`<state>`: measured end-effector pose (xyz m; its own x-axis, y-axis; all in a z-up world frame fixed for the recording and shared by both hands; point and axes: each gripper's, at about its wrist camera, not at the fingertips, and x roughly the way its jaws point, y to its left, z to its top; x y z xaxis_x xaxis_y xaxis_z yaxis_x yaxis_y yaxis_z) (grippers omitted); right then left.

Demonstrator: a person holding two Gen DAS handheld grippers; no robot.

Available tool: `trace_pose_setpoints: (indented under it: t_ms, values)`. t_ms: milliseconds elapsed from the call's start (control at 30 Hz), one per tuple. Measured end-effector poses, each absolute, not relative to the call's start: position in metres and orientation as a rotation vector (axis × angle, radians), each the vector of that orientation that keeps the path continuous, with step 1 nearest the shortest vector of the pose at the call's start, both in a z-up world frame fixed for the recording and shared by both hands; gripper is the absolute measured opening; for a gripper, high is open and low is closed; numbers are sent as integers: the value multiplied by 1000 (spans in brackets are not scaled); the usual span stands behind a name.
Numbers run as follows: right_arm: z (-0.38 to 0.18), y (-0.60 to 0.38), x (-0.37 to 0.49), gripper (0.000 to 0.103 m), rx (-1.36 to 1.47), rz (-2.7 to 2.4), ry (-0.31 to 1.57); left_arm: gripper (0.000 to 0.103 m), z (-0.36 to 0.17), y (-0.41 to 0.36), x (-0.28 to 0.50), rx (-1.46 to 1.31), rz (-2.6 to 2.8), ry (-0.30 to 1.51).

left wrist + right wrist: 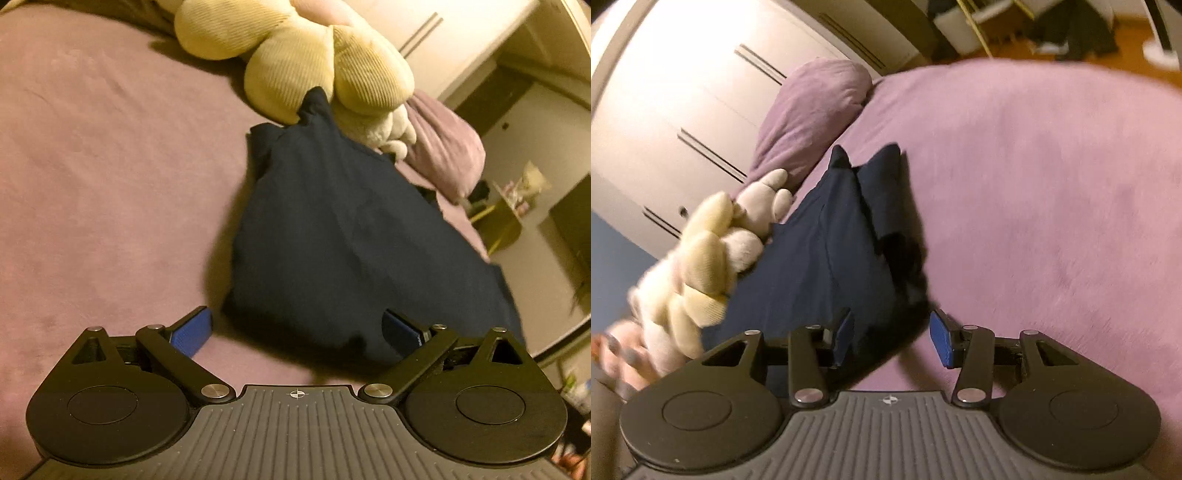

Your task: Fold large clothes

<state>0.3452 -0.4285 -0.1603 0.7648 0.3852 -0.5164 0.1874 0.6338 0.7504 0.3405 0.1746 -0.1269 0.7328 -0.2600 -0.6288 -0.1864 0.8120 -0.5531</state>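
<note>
both claws gape empty, the left gripper (299, 332) and right gripper (892, 338) over the navy garment (354, 236), seemingly folded; press edges flat on the bed (92, 166).

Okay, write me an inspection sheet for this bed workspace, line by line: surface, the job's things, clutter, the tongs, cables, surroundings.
Surface: purple bedsheet, lightly creased.
Job's things: dark navy garment lying bunched and partly folded on the sheet, its far end against the plush toys.
Clutter: cream plush toy and a smaller pale plush at the garment's far end; purple pillow beyond them.
Tongs: left tongs open, the garment's near edge between the pads, not pinched; right tongs open, garment edge in the gap, not gripped.
Cables: nothing seen.
Surroundings: white wardrobe doors; wooden floor with dark items, blurred; a hand at the edge of the right view.
</note>
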Motion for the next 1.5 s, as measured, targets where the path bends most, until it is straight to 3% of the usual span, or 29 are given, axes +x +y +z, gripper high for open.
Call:
trace_pose_setpoints:
  t_ms: [67, 167, 267, 300, 400, 567, 800, 1000, 1133, 1333, 1500]
  values:
    - [-168, -425, 355, 52, 968, 130, 720, 96, -127, 174, 350, -695, -26, 756]
    - [-178, -423, 369, 53, 1056, 109, 723, 91, -133, 177, 361, -760, 10, 754]
    - [-183, -417, 382, 52, 1100, 106, 727, 76, -144, 182, 370, -827, 57, 747]
    - [-185, -415, 387, 49, 1102, 103, 730, 73, -145, 183, 373, -844, 69, 749]
    - [-185, -410, 397, 37, 1095, 76, 739, 45, -140, 183, 376, -863, 66, 760]
    - [-157, -402, 390, 22, 999, 72, 722, 33, -99, 180, 362, -800, -3, 683]
    - [-118, -414, 344, 20, 978, 125, 686, 33, -53, 175, 288, -740, -101, 655]
    - [-119, -434, 251, 20, 965, 129, 765, 35, -69, 172, 193, -723, -92, 759]
    - [-136, -439, 208, 23, 956, 96, 818, 50, -93, 169, 174, -697, 29, 835]
    - [-102, -446, 199, 48, 767, -2, 782, 79, -57, 171, 170, -548, 155, 713]
    - [-57, -415, 195, 50, 404, -32, 606, 82, -41, 146, 200, -386, 208, 693]
